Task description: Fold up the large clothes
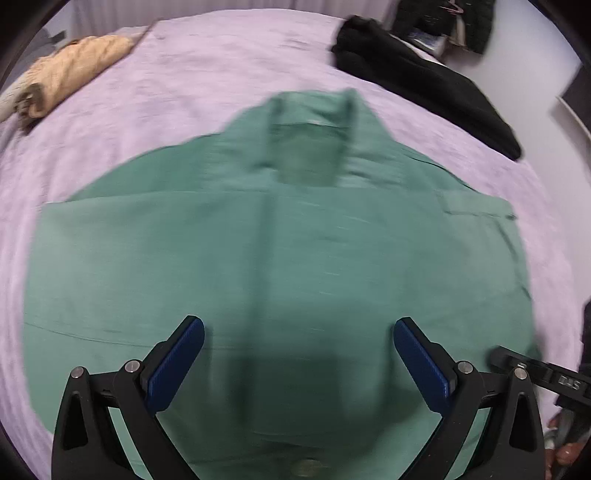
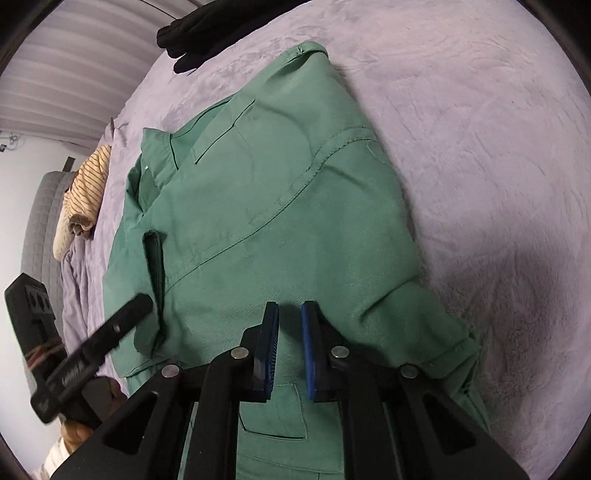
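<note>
A green collared shirt (image 1: 295,240) lies flat on the lilac bed cover (image 1: 221,66), its collar at the far side. My left gripper (image 1: 297,328) hovers over the shirt's near half, open wide with nothing between its blue pads (image 1: 177,365). In the right wrist view the shirt (image 2: 258,203) shows one sleeve folded across its body. My right gripper (image 2: 290,314) stands at that sleeve with its jaws nearly together. Green cloth fills the narrow gap and creases run to the tips. One finger of the left gripper (image 2: 125,314) shows at the left, over the shirt's edge.
A black garment (image 1: 424,81) lies at the bed's far right corner, also seen as the black garment (image 2: 199,26) in the right wrist view. A beige striped garment (image 1: 66,77) is bunched at the far left. Bare cover (image 2: 480,147) spreads beside the shirt.
</note>
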A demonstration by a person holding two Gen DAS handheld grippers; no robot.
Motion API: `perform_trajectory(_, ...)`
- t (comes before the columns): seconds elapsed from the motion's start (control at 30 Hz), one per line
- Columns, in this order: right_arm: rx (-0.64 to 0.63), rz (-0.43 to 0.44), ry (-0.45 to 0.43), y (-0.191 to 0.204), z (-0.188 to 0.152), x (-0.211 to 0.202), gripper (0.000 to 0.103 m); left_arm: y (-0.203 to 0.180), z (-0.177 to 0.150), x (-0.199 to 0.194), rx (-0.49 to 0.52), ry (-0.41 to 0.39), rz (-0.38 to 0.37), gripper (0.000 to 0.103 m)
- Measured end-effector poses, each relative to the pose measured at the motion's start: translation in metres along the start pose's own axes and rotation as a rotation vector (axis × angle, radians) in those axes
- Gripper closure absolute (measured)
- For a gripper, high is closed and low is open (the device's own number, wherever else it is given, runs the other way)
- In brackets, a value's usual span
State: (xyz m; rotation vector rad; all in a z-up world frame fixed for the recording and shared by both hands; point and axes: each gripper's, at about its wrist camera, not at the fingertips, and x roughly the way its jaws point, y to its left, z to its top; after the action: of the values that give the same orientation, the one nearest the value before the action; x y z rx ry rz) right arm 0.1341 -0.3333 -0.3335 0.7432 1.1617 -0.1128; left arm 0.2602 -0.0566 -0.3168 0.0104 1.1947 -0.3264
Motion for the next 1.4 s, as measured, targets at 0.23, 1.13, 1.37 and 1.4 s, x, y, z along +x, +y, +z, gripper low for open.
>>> perform_trajectory(0.23, -0.021, 0.025, 0.021, 0.004, 0.000, -0.003, 0.083, 0.105, -0.005, -0.020, -0.156, 0.021, 0.216, 0.000)
perform_trajectory(1.13, -0.409, 0.381, 0.280, 0.232, 0.015, 0.083, 0.047, 0.034, -0.060, -0.039, -0.014, 0.001, 0.085, 0.000)
perform_trajectory(1.37, -0.257, 0.061, -0.026, 0.134, 0.072, 0.009, 0.047, 0.108, -0.028, -0.017, -0.205, 0.007, 0.268, 0.000)
perform_trajectory(1.4, -0.222, -0.010, -0.066, 0.115, 0.079, 0.001, 0.047, 0.118, -0.025, -0.019, -0.231, 0.007, 0.280, 0.000)
